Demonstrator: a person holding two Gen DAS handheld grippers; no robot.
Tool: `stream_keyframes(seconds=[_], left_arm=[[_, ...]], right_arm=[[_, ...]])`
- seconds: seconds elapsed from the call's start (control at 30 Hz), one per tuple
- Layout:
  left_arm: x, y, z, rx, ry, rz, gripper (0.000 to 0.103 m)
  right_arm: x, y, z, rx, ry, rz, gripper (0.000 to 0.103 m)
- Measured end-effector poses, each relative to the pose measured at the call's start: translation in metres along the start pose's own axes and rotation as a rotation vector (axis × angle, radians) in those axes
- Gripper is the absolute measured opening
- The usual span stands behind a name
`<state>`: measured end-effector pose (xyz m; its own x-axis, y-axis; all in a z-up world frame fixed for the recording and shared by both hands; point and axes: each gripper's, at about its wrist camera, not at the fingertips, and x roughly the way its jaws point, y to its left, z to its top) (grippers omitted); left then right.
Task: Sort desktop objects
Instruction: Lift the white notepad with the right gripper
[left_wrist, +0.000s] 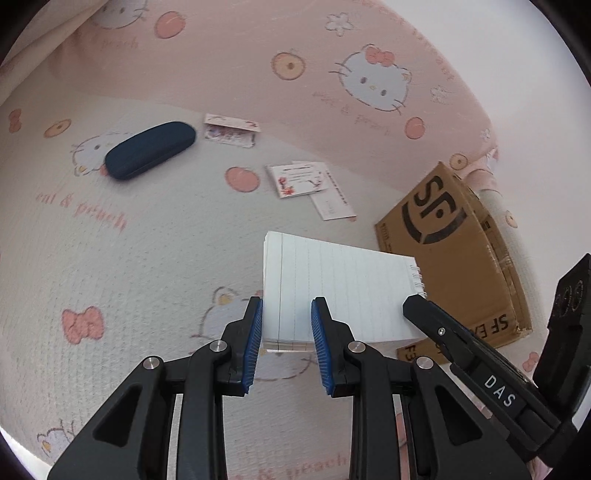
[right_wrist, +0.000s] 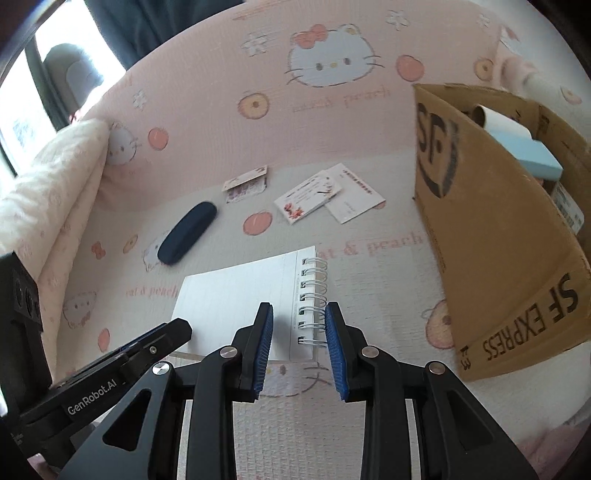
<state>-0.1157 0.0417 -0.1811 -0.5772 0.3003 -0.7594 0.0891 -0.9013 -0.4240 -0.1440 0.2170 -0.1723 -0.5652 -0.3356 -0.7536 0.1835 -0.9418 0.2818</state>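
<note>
A white lined spiral notebook (left_wrist: 340, 291) lies on the cat-and-peach printed sheet (left_wrist: 129, 258). My left gripper (left_wrist: 286, 332) is open, its blue pads straddling the notebook's near left part. My right gripper (right_wrist: 299, 339) is open too, and the notebook's wire spiral (right_wrist: 314, 299) sits between its fingers. A dark blue glasses case (left_wrist: 149, 149) lies further back on the left. Three small printed cards (left_wrist: 299, 180) lie beyond the notebook. An open brown SF Express cardboard box (right_wrist: 491, 236) stands to the right.
The box holds a light blue flat item (right_wrist: 524, 151) and a paper tube (right_wrist: 480, 114). A pink printed cushion wall (left_wrist: 295, 55) rises behind the cards. A cream quilted pillow (right_wrist: 48, 177) lies at the left. Bare sheet lies left of the notebook.
</note>
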Motion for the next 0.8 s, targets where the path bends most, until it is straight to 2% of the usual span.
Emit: stream_keyframes(seconds=[0.13,0.23,0.33,0.53,0.6,0.8], left_arm=[[0.021,-0.009,-0.005,0.032,0.044,-0.001,0.029],[0.04,-0.01,-0.013,0.024,0.099,-0.034,0.029],[0.054,-0.009,-0.018,0.009,0.134,-0.066,0.029],[0.067,-0.005,-0.02,-0.025,0.162,-0.114,0.03],[0.071,-0.005,-0.019,-0.034,0.171,-0.13,0.03],[0.077,-0.007,-0.022,-0.041,0.181,-0.147,0.03]], right_arm=[[0.006,-0.022,-0.009,0.07,0.011,0.011,0.026],[0.007,-0.035,-0.02,0.12,0.011,0.018,0.026],[0.007,-0.035,-0.025,0.101,0.012,-0.019,0.026],[0.015,-0.053,-0.025,0.217,0.001,0.084,0.025],[0.021,-0.056,-0.026,0.223,0.02,0.083,0.022],[0.019,-0.059,-0.03,0.285,-0.017,0.111,0.01]])
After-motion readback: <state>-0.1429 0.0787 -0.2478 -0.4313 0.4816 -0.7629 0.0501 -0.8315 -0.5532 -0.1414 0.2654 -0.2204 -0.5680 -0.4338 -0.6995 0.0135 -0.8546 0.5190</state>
